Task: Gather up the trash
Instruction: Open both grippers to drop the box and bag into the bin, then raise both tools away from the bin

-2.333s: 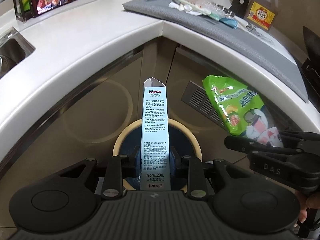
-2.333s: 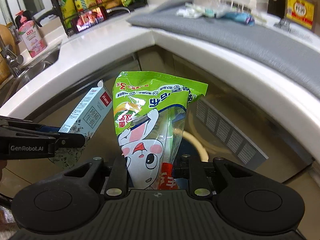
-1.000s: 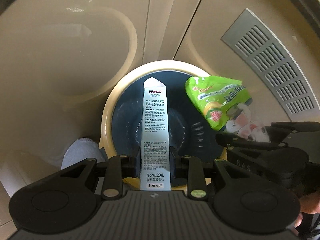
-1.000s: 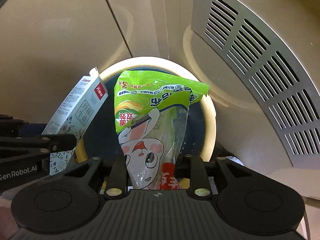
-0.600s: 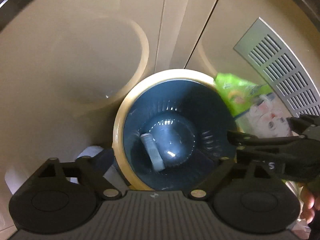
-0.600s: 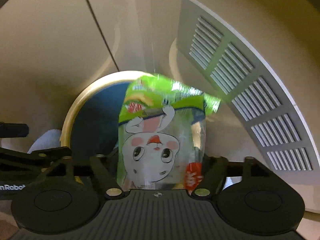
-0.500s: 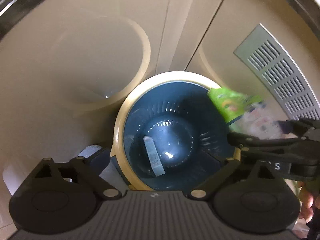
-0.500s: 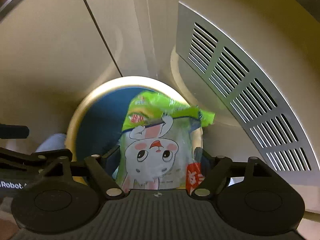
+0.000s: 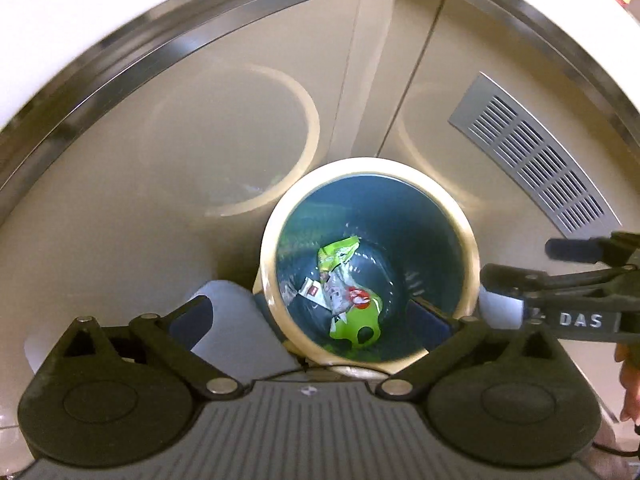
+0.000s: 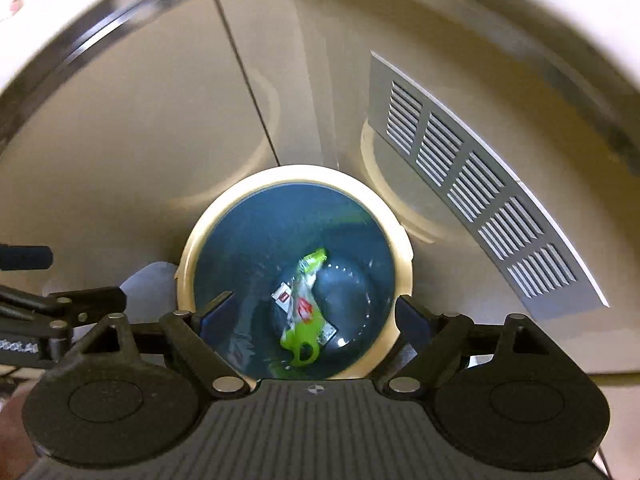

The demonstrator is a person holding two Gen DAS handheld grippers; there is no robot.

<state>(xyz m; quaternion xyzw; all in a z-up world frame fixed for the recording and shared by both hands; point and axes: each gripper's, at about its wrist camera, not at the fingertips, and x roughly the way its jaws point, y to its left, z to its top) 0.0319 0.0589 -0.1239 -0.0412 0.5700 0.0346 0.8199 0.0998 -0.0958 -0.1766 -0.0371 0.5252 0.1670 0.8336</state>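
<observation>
Left wrist view: the green snack bag lies crumpled at the bottom of the blue bin, with the small white carton beside and partly under it; only a red-marked end of the carton shows. In the right wrist view the same snack bag lies lengthways across the floor of the bin, and the carton peeks out at its left edge.

Both pieces look light. The bag is thin, glossy film, soft and likely slippery, so I judge a pinch on a flat sealed end would hold better than one on the puffy middle. The carton is stiff card and should be taken across its narrow faces. Neither looks fragile, though it is hard to tell through the blur whether the bag is empty.

The left gripper hangs over the bin with its jaws spread wide and nothing between them; they have just been opening. The right gripper is likewise spread and empty over the rim, its jaws having just opened too.

The bin stands on the floor against beige cabinet doors, with a grey vent grille to its right, under a pale countertop edge.
</observation>
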